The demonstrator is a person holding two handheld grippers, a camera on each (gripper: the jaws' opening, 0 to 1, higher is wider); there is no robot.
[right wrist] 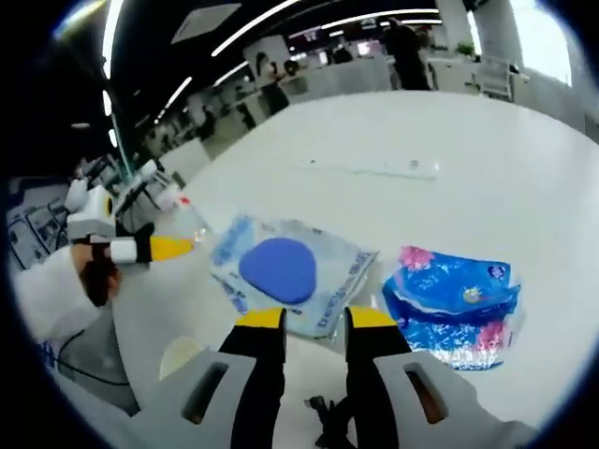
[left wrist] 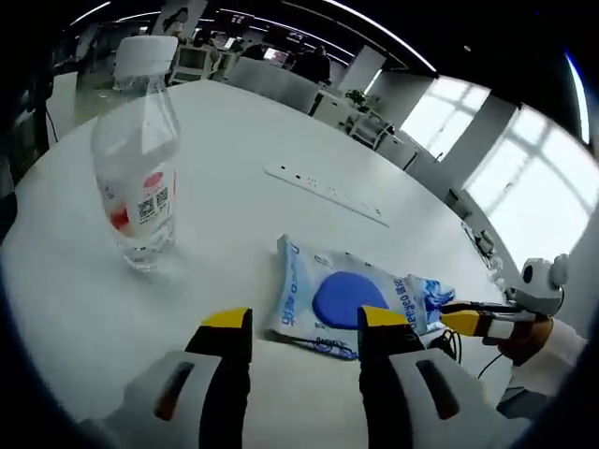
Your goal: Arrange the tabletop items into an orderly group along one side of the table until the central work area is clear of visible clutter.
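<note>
Both grippers open above the white table (left wrist: 393, 234), holding nothing

Left gripper (left wrist: 304, 323) and right gripper (right wrist: 314, 320): fingers parted, the flat blue-print packet (left wrist: 342, 301) lying just beyond them; water bottle (left wrist: 138, 168) upright far left; blue tissue pack (right wrist: 451, 307) right of the packet

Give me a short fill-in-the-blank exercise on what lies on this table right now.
1. The water bottle stands ____ on the white table.
2. The large blot printed on the flat packet is ____ in colour.
3. The jaws of the left gripper stand ____, with nothing between them.
4. The power strip lies ____ the packet, as seen from the grippers.

Missing words: upright; blue; open; beyond
</note>
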